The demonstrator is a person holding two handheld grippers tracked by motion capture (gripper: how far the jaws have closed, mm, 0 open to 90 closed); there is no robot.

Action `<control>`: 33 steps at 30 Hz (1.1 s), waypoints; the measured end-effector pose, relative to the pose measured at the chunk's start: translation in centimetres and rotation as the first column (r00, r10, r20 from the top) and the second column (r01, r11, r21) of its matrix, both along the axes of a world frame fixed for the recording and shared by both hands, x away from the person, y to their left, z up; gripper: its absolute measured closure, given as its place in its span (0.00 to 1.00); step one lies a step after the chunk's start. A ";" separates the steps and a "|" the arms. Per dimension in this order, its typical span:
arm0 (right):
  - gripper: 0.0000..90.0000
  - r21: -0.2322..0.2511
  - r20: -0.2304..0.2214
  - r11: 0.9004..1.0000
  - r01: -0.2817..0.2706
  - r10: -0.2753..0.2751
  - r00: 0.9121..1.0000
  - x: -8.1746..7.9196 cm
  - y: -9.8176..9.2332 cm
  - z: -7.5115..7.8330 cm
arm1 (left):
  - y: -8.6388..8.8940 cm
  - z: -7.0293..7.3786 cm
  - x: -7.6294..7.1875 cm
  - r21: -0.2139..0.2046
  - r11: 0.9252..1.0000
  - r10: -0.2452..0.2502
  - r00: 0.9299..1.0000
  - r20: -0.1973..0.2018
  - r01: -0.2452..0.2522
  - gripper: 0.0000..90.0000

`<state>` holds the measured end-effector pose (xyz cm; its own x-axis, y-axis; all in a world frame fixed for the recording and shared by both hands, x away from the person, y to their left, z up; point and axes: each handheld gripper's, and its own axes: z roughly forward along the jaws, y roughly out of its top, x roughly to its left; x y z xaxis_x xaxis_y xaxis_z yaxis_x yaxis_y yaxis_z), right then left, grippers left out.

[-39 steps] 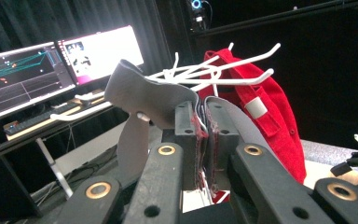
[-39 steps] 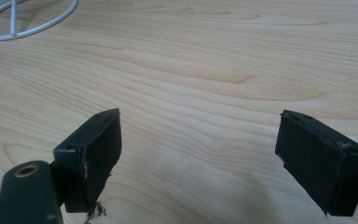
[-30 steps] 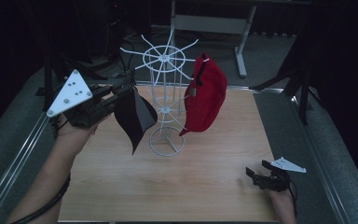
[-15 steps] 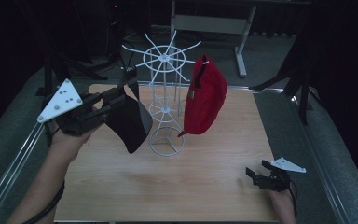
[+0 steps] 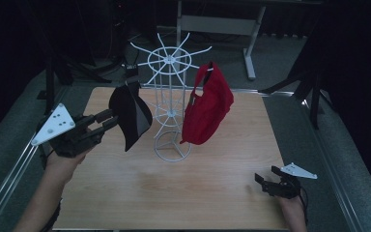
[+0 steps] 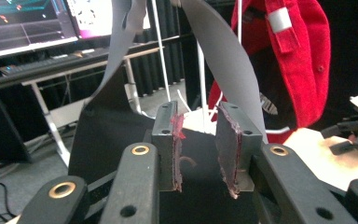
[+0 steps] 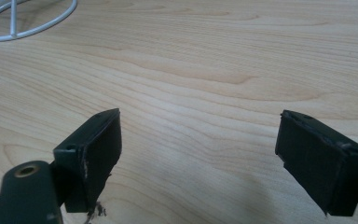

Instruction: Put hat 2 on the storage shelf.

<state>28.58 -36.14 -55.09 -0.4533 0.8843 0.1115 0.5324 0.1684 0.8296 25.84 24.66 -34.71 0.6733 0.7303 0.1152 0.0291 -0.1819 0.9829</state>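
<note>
High view: white wire rack stands upright near the bench middle, ring base flat on the wood, spokes fanning out at the top. Black cap hangs off the rack's left side, long axis roughly vertical, brim pointing down toward the near-left corner. Red cap hangs on the right side, also near-vertical.

Left claw is level with the black cap at its left edge, held off the bench; contact can't be judged from above. Right claw sits low by the near-right corner, well apart from the rack.

Left gripper view: left claw jaws stand apart, black cap fabric just ahead and running into the gap, nothing clamped. Red cap behind, silver patch on its strap. Monitors on a desk in the background.

Right gripper view: right claw jaws wide apart over bare wood, rack base ring at far upper left.
</note>
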 end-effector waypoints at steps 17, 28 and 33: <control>0.16 -0.002 0.000 1.000 0.001 -0.001 1.000 0.0 0.0 0.0 | 2.3 -6.1 -1.1 -0.031 0.999 0.031 0.998 -0.049 -0.033 0.78; 0.16 -0.006 0.006 1.000 0.003 -0.003 1.000 0.0 0.0 0.0 | 3.6 -11.3 -1.5 -0.044 0.996 0.072 0.988 -0.135 -0.078 0.78; 0.16 -0.008 0.008 1.000 0.003 -0.002 1.000 0.0 0.0 0.0 | 4.2 -13.3 -1.8 -0.048 0.994 0.093 0.980 -0.176 -0.103 0.78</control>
<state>28.54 -36.16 -55.07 -0.4519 0.8863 0.1012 0.5265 0.1734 0.8323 24.08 28.81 -47.99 0.6045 0.7956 -0.0398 0.2144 -0.1144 0.9700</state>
